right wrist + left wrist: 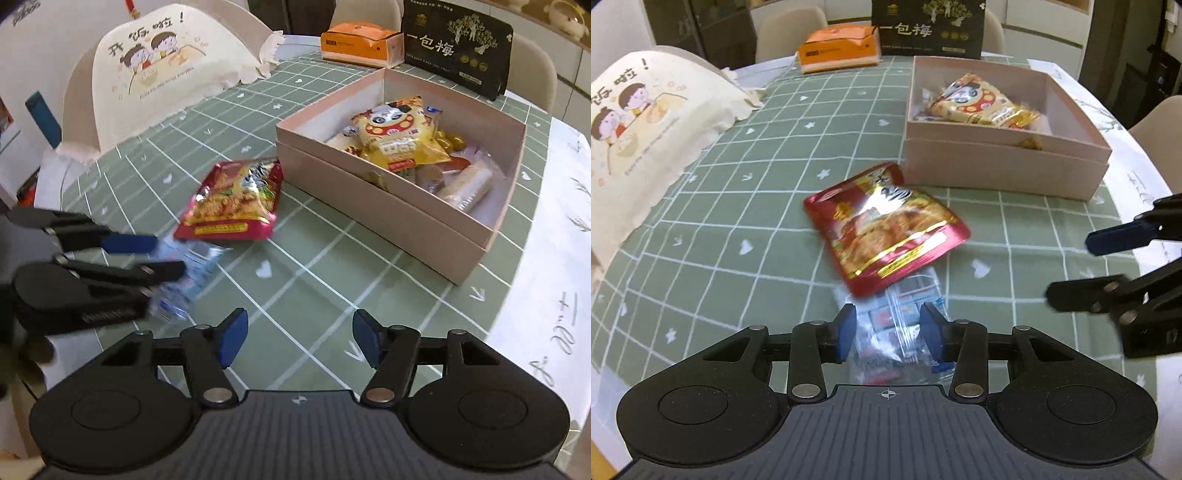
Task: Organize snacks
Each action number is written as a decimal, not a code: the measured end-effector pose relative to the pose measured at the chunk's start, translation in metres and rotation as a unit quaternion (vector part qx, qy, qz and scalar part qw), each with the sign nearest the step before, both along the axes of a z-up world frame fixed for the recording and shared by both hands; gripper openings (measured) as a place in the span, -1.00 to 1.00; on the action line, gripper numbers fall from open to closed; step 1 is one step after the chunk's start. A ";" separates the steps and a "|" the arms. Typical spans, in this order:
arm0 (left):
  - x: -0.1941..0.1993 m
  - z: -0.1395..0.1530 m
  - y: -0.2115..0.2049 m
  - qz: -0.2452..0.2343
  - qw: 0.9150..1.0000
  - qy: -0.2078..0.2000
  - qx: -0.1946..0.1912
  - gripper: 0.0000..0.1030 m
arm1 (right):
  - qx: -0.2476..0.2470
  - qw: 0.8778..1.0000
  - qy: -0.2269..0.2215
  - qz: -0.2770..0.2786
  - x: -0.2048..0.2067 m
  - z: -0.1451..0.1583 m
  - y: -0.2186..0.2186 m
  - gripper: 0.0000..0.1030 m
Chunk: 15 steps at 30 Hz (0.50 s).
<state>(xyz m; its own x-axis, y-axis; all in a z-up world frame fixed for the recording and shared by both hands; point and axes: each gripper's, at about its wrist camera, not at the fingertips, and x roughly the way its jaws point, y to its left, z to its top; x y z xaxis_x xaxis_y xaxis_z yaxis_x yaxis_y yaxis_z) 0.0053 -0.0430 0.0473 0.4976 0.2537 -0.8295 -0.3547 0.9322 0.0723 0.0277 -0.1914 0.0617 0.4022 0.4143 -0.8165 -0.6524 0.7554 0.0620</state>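
Observation:
A red foil snack packet (pixel 886 225) (pixel 236 199) lies on the green checked tablecloth, just left of an open pink box (pixel 997 166) (pixel 369 206). The box holds a yellow panda packet (pixel 979 99) (pixel 399 133) and several other snacks. A clear plastic packet (pixel 890 347) (pixel 195 273) lies partly under the red one. My left gripper (pixel 889 317) (pixel 170 256) straddles the clear packet, its blue pads standing apart at the packet's sides. My right gripper (pixel 300 325) (pixel 1071 269) is open over bare cloth, nothing between its fingers.
A cream cushion with a cartoon print (pixel 646 122) (pixel 173 59) stands at the left. An orange tissue box (pixel 838 46) (pixel 362 42) and a black carton with Chinese lettering (pixel 929 29) (pixel 454 48) sit at the far edge. White cloth (pixel 554 295) covers the table's right side.

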 end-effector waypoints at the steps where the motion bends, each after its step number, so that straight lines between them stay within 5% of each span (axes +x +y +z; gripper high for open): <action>1: 0.000 -0.001 0.000 0.002 1.000 -0.003 0.002 0.02 | 0.003 1.000 -0.001 -0.003 0.000 0.001 0.003 0.23; 3: -0.002 -0.003 0.005 0.021 1.000 -0.006 0.000 0.23 | 0.006 1.000 -0.005 -0.011 0.001 0.004 0.009 0.24; 7: -0.017 -0.008 0.015 0.057 0.993 -0.040 -0.094 0.14 | 0.003 1.000 0.003 -0.030 0.007 0.006 0.018 0.29; 10: -0.032 -0.006 0.008 0.066 0.988 -0.081 -0.117 0.14 | -0.032 0.998 0.002 -0.048 0.012 0.006 0.027 0.29; 12: -0.033 -0.005 -0.001 0.071 0.988 -0.095 -0.098 0.13 | -0.045 0.998 -0.007 -0.054 0.010 0.010 0.024 0.29; 15: -0.017 -0.011 -0.023 0.059 0.996 -0.061 -0.018 0.17 | -0.063 0.996 -0.025 -0.052 0.005 0.015 0.014 0.29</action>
